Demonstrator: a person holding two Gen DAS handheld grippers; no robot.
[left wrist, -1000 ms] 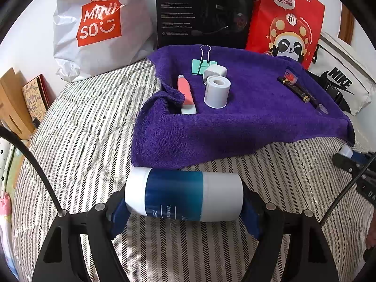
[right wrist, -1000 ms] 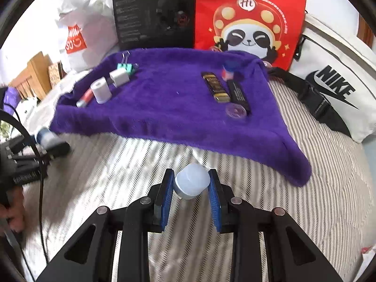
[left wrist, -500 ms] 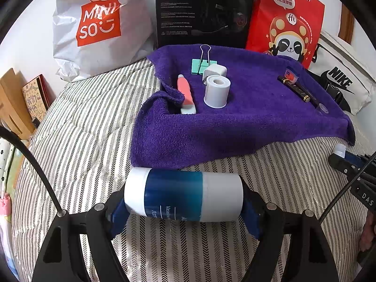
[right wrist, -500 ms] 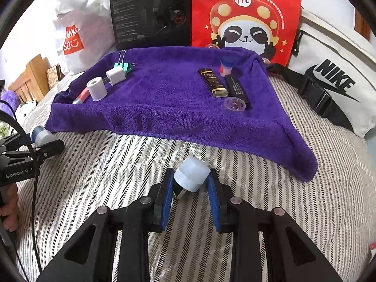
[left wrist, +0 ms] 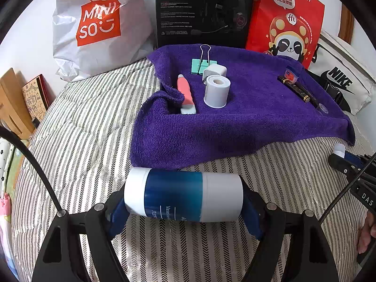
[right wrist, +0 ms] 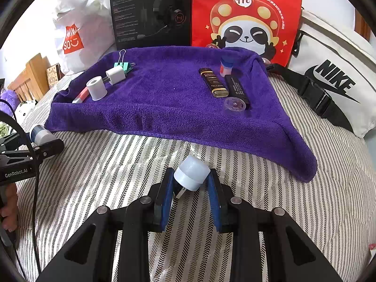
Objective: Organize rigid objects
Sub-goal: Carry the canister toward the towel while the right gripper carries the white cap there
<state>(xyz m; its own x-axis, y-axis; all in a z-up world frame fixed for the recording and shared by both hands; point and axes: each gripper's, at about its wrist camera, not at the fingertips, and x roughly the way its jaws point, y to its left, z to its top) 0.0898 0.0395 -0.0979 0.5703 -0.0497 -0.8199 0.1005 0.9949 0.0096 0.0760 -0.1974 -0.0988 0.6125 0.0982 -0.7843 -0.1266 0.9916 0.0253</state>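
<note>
Jar (left wrist: 183, 197), rigid, slick plastic, clamped end-to-end by left gripper (left wrist: 183, 211); right gripper (right wrist: 191, 185) pinches small cap (right wrist: 191, 172), prob. light.

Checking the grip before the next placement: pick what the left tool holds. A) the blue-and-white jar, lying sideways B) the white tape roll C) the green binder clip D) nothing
A: the left tool clamps the blue-and-white jar by its two ends.

Both wrist views are brightly and evenly daylit with soft shadows, sharp at centre, strongly barrel-distorted towards a black circular vignette, with mild glare on the white plastic bag (left wrist: 94, 28) and red panda bag (right wrist: 244, 11).
</note>
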